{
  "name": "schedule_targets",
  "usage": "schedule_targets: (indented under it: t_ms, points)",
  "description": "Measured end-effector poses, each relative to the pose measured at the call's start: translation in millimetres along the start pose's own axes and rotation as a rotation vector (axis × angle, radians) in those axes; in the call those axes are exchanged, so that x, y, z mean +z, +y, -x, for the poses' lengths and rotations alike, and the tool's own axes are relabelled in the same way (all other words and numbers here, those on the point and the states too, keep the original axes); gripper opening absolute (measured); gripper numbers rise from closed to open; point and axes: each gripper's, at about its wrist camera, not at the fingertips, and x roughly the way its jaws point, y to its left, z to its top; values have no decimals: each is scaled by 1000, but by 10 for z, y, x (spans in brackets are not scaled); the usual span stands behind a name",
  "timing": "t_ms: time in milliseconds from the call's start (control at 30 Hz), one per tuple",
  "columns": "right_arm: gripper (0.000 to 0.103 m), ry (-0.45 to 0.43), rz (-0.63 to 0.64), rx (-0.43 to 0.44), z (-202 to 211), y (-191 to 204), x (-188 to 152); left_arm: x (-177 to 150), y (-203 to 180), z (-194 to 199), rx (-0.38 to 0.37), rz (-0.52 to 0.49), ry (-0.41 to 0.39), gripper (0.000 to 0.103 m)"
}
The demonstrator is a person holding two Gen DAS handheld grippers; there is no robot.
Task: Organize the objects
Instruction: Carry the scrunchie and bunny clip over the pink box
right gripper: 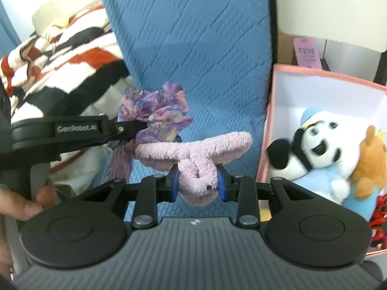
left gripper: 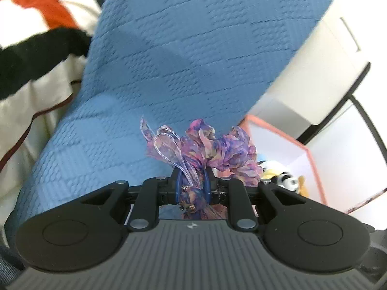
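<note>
My left gripper [left gripper: 192,183] is shut on a purple and pink floral scrunchie [left gripper: 212,148] with a ribbon bow, held above the blue quilted bedspread [left gripper: 181,48]. In the right wrist view the scrunchie [right gripper: 157,111] shows at centre left, clamped by the left gripper's fingers [right gripper: 125,129]. My right gripper [right gripper: 198,181] is shut on a fuzzy pale pink bow [right gripper: 193,149], held just below and right of the scrunchie. A pink-rimmed white box [right gripper: 273,91] stands to the right, beside the bed.
The box holds a black-and-white plush dog [right gripper: 316,149], an orange plush bear [right gripper: 370,159] and something red [right gripper: 379,215]. A red, black and white blanket [right gripper: 60,67] lies at left. A white cabinet [left gripper: 321,72] stands behind the box [left gripper: 312,154].
</note>
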Motion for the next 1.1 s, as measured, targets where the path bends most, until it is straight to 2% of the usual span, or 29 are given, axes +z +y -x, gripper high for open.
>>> schedule_targets:
  t_ms: [367,600,900,1100]
  points:
    - [34,-112,-29,-75,630,-474,333,373,-848,72,-104,-71,7,22]
    - [34,-158,-76,-144,972,-915,367,466,-1392,-8,-159,-128,23,22]
    - [34,-168,-141,-226,1031,-1554,253,306,-1963,-416,-193,-153,103,22]
    - [34,-151,-232,-236,937,-2075,86,95,-2359,-817,-184,-210,169,22]
